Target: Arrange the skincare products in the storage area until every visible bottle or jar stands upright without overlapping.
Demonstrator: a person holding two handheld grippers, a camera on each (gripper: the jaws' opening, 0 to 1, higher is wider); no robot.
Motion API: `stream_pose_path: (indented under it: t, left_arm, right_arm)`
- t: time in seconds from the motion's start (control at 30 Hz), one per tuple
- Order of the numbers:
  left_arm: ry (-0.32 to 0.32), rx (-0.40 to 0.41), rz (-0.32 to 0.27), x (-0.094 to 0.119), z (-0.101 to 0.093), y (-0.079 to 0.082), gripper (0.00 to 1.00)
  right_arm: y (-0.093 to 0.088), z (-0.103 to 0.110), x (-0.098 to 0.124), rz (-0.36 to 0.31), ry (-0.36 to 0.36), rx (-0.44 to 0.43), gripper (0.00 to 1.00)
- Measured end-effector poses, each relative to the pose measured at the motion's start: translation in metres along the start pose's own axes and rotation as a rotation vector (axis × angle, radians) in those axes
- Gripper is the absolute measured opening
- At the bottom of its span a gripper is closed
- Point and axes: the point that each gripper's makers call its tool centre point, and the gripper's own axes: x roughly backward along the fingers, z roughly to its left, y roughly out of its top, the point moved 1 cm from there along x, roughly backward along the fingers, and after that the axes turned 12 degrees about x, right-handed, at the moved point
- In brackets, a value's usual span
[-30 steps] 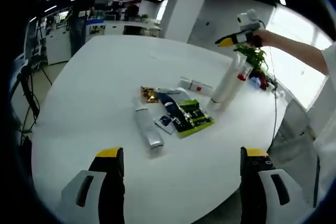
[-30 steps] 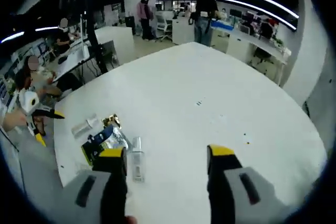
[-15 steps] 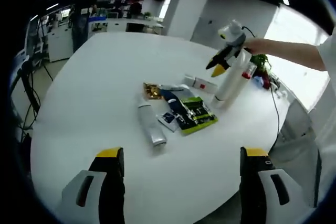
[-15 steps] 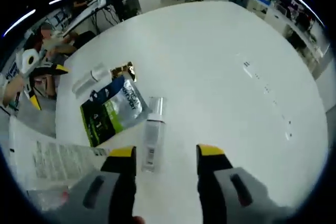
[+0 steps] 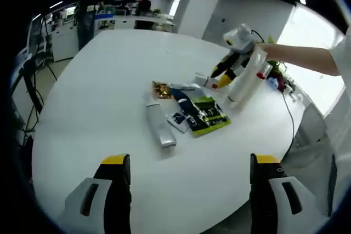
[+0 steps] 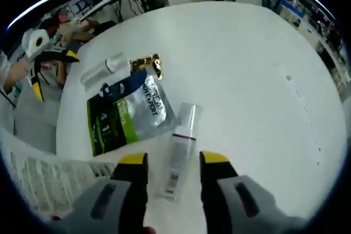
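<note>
A small clear bottle [image 6: 177,154] with a clear cap lies on the white table [image 6: 247,69], between the jaws of my right gripper [image 6: 173,160], which is open and close around it. In the left gripper view the right gripper [image 5: 220,77] is low over that bottle [image 5: 204,82]. Beside it stands a tall white bottle [image 5: 244,80], seen close up with printed text [image 6: 38,176]. A silver tube [image 5: 159,127] lies flat by the green and blue sachets [image 5: 200,116]. My left gripper [image 5: 191,160] is open over bare table near the front edge.
A gold wrapper [image 5: 160,89] lies behind the sachets. A potted plant [image 5: 277,72] and a cable sit at the table's far right edge. A person's sleeve [image 5: 334,64] reaches in from the right. Desks and people stand beyond the table.
My right gripper has come down toward the table and its jaws have narrowed around the lying clear bottle. The left gripper has stayed open in about the same place.
</note>
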Motion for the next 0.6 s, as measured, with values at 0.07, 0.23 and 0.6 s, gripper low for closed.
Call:
stream_pose_path:
  t: [0.07,0.23,0.6]
  left_arm:
    - [0.002,0.0,0.001,-0.001,0.0,0.0,0.88]
    - [0.005,-0.003,0.008,-0.003,-0.002,-0.002,0.88]
    - [0.002,-0.004,0.018,-0.005,-0.005,-0.003,0.87]
  right_arm:
    - [0.0,-0.004,-0.004,0.0,0.001,-0.004,0.36]
    - [0.001,-0.006,-0.009,0.008,-0.019,0.042,0.27]
    - [-0.007,-0.015,-0.009,0.062,-0.091,0.089,0.2]
